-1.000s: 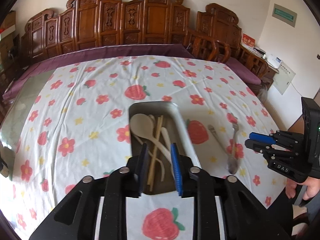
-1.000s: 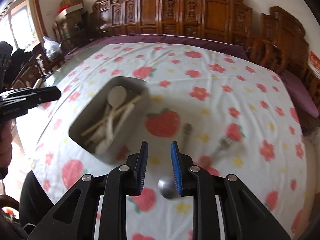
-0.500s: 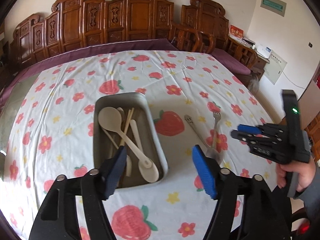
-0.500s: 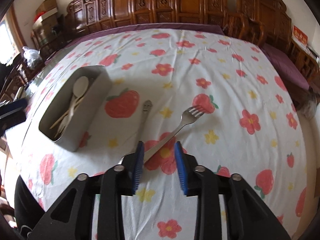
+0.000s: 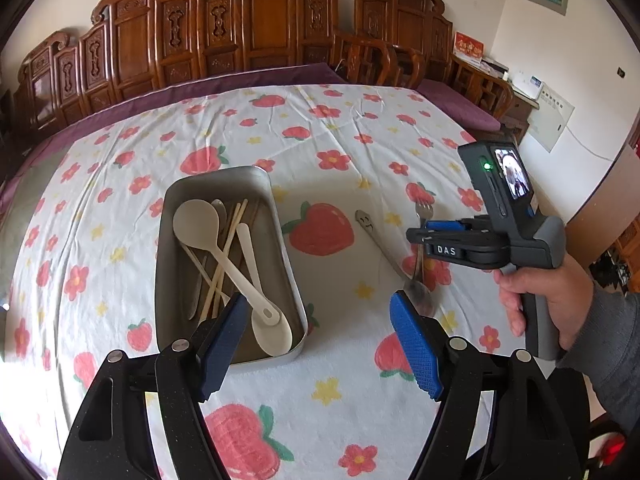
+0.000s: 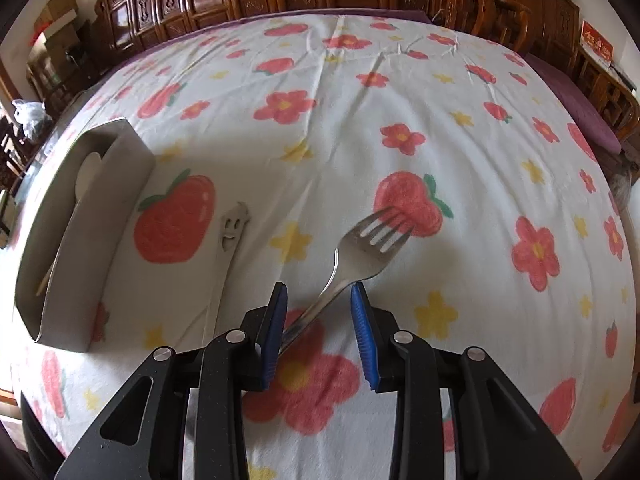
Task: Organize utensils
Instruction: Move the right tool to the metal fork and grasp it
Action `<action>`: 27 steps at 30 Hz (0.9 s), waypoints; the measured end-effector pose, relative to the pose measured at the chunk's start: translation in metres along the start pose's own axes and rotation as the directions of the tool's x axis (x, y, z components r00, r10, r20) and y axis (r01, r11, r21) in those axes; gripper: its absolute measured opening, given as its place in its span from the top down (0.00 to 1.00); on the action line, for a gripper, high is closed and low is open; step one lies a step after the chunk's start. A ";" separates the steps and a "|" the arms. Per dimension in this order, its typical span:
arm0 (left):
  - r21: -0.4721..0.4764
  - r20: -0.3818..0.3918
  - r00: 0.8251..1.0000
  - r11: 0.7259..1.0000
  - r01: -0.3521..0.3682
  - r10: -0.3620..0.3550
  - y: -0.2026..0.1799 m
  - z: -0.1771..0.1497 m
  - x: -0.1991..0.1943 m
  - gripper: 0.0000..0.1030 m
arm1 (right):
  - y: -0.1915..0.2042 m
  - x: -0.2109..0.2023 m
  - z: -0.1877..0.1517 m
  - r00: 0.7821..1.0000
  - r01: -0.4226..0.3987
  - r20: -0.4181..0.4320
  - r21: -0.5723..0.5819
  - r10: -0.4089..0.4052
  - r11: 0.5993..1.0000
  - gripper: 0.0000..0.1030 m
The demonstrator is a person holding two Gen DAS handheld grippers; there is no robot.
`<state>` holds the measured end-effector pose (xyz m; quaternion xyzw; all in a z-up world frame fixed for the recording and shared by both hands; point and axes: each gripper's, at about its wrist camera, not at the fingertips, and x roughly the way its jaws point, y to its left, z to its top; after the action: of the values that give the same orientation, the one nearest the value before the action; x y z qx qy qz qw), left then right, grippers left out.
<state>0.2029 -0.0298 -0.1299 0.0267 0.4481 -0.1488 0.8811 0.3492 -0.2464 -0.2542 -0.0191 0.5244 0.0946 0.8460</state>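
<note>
The shiny steel fork [image 6: 362, 246] lies on the flower-and-strawberry cloth of the surface [image 6: 400, 92], centre of the right wrist view, its handle now running between the parted blue pads of the right tool [image 6: 318, 300], which a second ago sat over the steel smiley-handled spoon [image 6: 232, 232] just to its left. The jaws are not yet closed, so the fork looks like the next pick. The left tool [image 5: 320, 328] has opened wide and drawn back, at lower centre, from the grey metal tray [image 5: 284, 248] holding cream spoons and chopsticks.
</note>
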 end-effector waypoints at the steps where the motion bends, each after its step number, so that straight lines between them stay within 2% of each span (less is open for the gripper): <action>1: 0.000 -0.002 1.000 1.000 -0.001 0.001 -0.001 0.000 0.001 0.32 | 0.000 0.000 0.000 1.000 0.006 0.002 -0.006 -0.006 1.000 0.66; 5: 0.004 -0.012 1.000 1.000 -0.005 0.005 -0.003 -0.001 0.004 0.32 | 0.006 0.002 -0.003 0.998 0.064 0.002 -0.061 -0.064 0.996 0.68; 7: 0.005 -0.014 1.000 1.000 -0.005 0.005 -0.005 -0.001 0.005 0.32 | 0.002 0.001 -0.005 0.998 0.063 -0.010 -0.043 -0.063 0.997 0.70; 9: 0.007 -0.017 1.000 1.000 -0.004 0.004 -0.007 -0.001 0.006 0.32 | -0.003 -0.002 -0.009 0.998 0.062 -0.019 -0.044 -0.063 0.997 0.79; 15: 0.028 -0.021 1.000 1.000 0.006 -0.005 -0.018 0.002 0.009 0.32 | -0.026 -0.011 -0.022 0.997 0.062 -0.044 -0.018 -0.063 0.998 0.90; 20: 0.043 -0.035 0.999 0.999 0.019 -0.017 -0.030 0.004 0.017 0.32 | -0.044 -0.018 -0.035 0.998 0.025 -0.055 0.012 -0.025 1.000 0.92; 27: 0.053 -0.058 0.997 0.997 0.048 -0.045 -0.051 0.004 0.042 0.32 | -0.055 -0.041 -0.055 1.000 -0.017 -0.024 0.029 0.017 0.999 0.92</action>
<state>0.2145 -0.0889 -0.1563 0.0444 0.4692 -0.1806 0.8633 0.2923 -0.3137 -0.2461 -0.0037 0.5360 0.0941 0.8390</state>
